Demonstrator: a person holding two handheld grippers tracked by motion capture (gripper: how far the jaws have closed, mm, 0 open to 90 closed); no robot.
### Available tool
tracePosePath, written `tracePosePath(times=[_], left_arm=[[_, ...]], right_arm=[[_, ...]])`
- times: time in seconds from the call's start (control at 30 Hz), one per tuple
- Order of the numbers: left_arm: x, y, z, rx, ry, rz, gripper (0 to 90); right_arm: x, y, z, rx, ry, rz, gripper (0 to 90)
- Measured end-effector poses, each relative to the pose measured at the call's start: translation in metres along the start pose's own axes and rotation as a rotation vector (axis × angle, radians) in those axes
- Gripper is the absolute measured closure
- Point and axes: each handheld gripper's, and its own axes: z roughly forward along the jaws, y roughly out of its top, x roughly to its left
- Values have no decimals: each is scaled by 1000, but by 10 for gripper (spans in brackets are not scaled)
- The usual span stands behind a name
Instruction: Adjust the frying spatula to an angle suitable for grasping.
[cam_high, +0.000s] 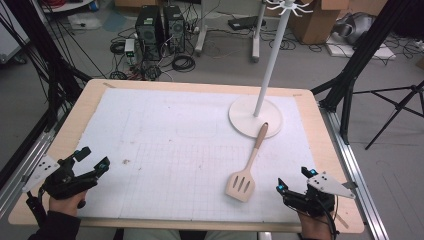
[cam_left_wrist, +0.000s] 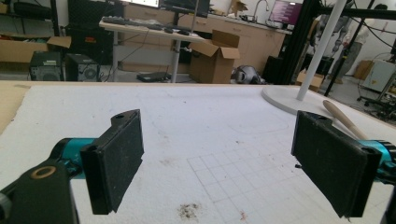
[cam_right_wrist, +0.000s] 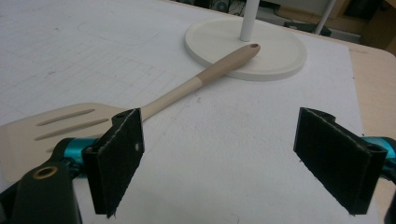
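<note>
A beige slotted spatula (cam_high: 246, 170) lies on the white mat, its wooden handle end resting on the round base of a white hook stand (cam_high: 255, 116). In the right gripper view the spatula (cam_right_wrist: 154, 100) runs from lower left up to the stand base (cam_right_wrist: 275, 53). My right gripper (cam_high: 296, 181) stands open at the table's front right, just right of the spatula blade, with nothing between its jaws (cam_right_wrist: 219, 163). At the front left my left gripper (cam_high: 92, 157) is open too, empty over the bare mat (cam_left_wrist: 217, 163). The spatula handle (cam_left_wrist: 343, 119) shows at the far right of the left gripper view.
The stand's white pole (cam_high: 272, 55) rises from its base at the back right of the mat (cam_high: 165, 130). The wooden table edge (cam_high: 330, 145) borders the mat. Computers, cables, boxes and tripod legs stand on the floor beyond.
</note>
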Motion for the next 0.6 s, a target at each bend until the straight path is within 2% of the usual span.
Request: tracePosePath(times=[0.3,0.4,0.6], left_arm=[[-1,0,-1,4,5,2,172],[-2,0,0,14,0,8,176],[-12,2,6,34,-22,8,183]], right_arm=[[1,0,-1,7,3,1,151],[2,0,-5,-4,-9,2,151],[2,0,-8,-2,-25,4,152]])
